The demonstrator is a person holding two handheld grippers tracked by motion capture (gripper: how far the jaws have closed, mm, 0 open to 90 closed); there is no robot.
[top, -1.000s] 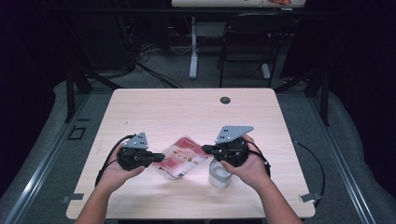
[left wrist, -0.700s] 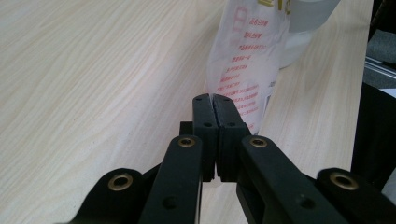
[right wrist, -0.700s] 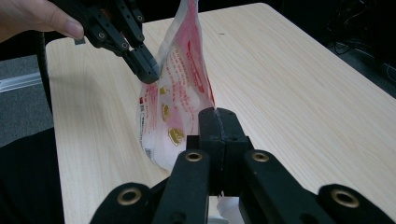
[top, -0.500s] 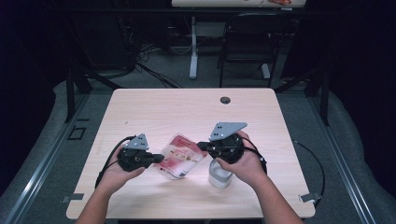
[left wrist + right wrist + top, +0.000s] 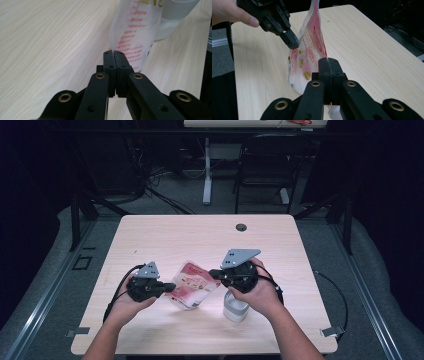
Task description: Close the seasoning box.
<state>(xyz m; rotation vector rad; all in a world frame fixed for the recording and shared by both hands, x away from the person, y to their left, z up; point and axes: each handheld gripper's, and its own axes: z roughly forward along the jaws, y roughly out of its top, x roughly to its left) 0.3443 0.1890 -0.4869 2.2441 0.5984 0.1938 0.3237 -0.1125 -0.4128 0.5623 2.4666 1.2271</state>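
I see the plastic pouch (image 5: 192,285) with red print held up off the bench (image 5: 200,240) between my two hands, near the front edge; it hangs slack, its lower end close to the wood; the left tongs (image 5: 171,286) are clamped shut on its left edge, and the right tongs (image 5: 212,273) are pinched closed on its right edge (in both gripper views the jaws meet with only the thin film between them); my left hand (image 5: 131,301) and right hand (image 5: 257,290) sit just either side of the pouch; a white-and-grey cylindrical container (image 5: 235,307) stands on the bench just beneath the right hand; a small dark round hole (image 5: 241,227) sits well apart, near the bench's far edge.
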